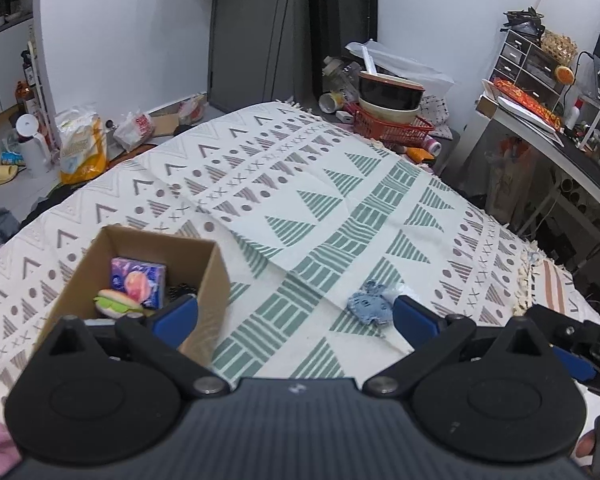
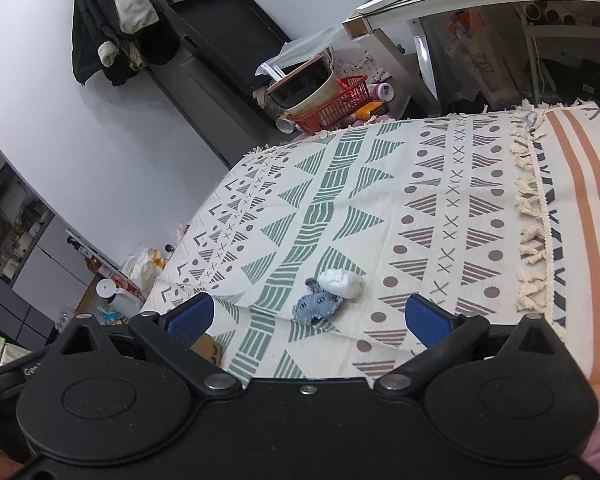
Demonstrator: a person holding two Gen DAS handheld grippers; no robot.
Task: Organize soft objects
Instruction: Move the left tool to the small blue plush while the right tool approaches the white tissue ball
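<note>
Both the left gripper (image 1: pixel 296 312) and right gripper (image 2: pixel 310 316) gape wide, empty. A frayed denim patch (image 2: pixel 316 306) touches a crumpled white wad (image 2: pixel 342 282) mid-cloth (image 2: pixel 380 208). The cardboard box (image 1: pixel 216 276) holds a squishy burger (image 1: pixel 118 302).

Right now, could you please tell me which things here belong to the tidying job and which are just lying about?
Part of the job:
cardboard box
burger toy
tissue pack
blue fabric toy
white soft bundle

Just lying about:
red basket
bowls
yellow bag
desk
</note>
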